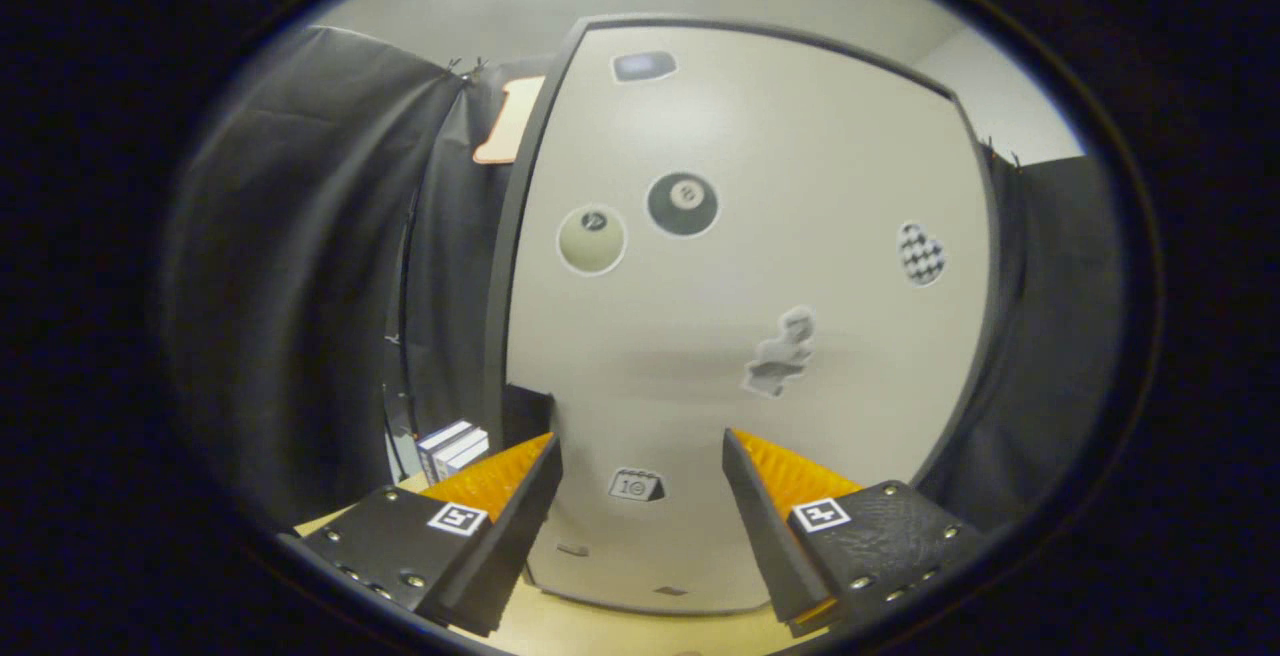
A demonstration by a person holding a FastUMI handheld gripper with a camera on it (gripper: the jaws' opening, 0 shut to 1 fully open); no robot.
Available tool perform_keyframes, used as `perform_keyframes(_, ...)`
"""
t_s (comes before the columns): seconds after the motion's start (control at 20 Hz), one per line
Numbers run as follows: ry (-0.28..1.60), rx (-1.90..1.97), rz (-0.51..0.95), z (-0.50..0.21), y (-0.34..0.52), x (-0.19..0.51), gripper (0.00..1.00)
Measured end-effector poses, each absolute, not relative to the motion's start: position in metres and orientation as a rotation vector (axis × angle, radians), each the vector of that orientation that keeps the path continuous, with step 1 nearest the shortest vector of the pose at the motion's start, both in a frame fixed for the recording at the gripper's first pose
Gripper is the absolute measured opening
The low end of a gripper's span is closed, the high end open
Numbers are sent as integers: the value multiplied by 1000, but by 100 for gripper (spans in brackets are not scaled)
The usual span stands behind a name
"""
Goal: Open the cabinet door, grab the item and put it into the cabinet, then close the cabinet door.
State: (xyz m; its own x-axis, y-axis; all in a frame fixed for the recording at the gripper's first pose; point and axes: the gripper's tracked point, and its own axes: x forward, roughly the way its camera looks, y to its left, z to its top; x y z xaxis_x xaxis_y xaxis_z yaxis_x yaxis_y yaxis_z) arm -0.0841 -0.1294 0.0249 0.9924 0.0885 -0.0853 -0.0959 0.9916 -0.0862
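In the gripper view, the gripper (640, 476) faces a pale cabinet door (740, 336) head on, with its two fingers spread wide apart and nothing held between them. Through the gap between the fingers the lower part of the door shows, and on it a small sticker shaped like a calendar page (637, 485) sits just ahead of the fingertips. Whether the fingertips touch the door cannot be told.

Beyond the fingers, higher on the door, several more stickers are spread about: a black eight-ball sticker (683, 203), a pale ball sticker (591, 239) just to its left, a checkered sticker (921, 254) far over above the right finger, a grey irregular sticker (781, 353) above the right fingertip, and a small dark rounded sticker (644, 65) near the door's top. The door has a dark frame (505, 266) along its left edge and appears closed against it.

Just beyond the left finger, beside the door's lower left corner, stands a small stack of boxes (455, 446) with white and dark blue sides, resting on a light wooden tabletop (600, 631) that also runs beneath both fingers. The boxes lie outside the cabinet, apart from the left finger. Black cloth (300, 316) hangs to either side of the cabinet.
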Motion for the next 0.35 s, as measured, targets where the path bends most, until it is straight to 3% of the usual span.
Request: perform_keyframes(0.35,18,-21,-14,64,-229,-137,95)
